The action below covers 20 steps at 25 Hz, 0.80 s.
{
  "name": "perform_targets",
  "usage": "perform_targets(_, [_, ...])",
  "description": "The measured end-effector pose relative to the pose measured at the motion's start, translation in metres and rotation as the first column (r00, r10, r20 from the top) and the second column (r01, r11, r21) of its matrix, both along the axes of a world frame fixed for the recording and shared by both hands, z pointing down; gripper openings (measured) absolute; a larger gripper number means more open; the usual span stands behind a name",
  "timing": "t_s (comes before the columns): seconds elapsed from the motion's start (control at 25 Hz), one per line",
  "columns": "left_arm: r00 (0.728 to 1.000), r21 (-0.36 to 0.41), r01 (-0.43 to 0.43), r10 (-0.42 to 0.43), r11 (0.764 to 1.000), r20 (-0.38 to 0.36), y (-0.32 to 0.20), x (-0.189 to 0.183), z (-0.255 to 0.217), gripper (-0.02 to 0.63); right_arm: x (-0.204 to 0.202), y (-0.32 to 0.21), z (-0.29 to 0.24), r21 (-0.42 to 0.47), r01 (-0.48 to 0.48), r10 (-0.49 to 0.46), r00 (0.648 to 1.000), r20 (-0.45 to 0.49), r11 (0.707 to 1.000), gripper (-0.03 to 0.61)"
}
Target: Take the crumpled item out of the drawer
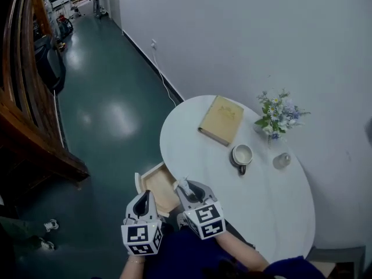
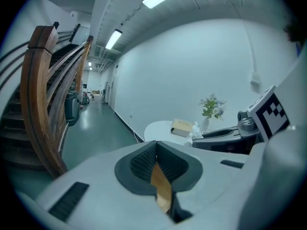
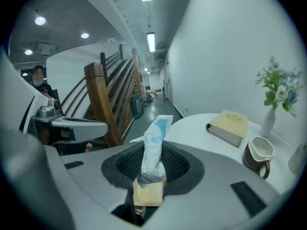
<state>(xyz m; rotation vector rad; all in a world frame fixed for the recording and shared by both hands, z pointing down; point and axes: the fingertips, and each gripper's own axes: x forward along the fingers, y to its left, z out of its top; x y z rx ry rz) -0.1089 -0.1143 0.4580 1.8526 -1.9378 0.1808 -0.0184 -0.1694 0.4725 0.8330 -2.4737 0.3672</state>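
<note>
Spreading out ahead of both grippers, the round white table (image 1: 267, 208) carries a book (image 1: 221, 120), a mug (image 1: 242, 156) and a vase of flowers (image 1: 278, 114), all well beyond the jaw tips. Below and just ahead of the jaws, the wooden drawer (image 1: 160, 185) stands pulled out from the table's near edge.

The right gripper (image 1: 189, 189) pinches the crumpled item (image 3: 153, 147), a white and blue wad. The left gripper (image 1: 143, 199), just beside it, has its jaws pressed together on nothing. The item is therefore above the drawer, between the right jaws, with its long axis running out along them and its free end forward and up. What probably remains is to carry it clear toward the table.

Only the right gripper view shows the pads biting its lower end, with drawer wood showing through the gap beneath. The head view gives merely a pale scrap at the tips.
</note>
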Motion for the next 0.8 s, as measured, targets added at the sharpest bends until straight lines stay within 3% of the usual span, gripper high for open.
perform_targets(0.44, [0.989, 0.123, -0.129, 0.118, 0.984, 0.091, -0.025, 0.031, -0.051, 0.005, 0.050, -0.020, -0.062, 0.154, -0.184, 0.168, 0.979, 0.112, 0.971, 0.118])
perform_targets(0.64, [0.982, 0.171, -0.164, 0.145, 0.971, 0.119, -0.036, 0.042, -0.076, 0.005, 0.067, -0.025, -0.096, 0.225, -0.246, 0.213, 0.964, 0.161, 0.943, 0.118])
perform_targets(0.8, [0.979, 0.190, -0.176, 0.153, 0.966, 0.131, -0.044, 0.048, -0.086, 0.005, 0.074, -0.030, -0.108, 0.306, -0.243, 0.203, 0.966, 0.158, 0.920, 0.115])
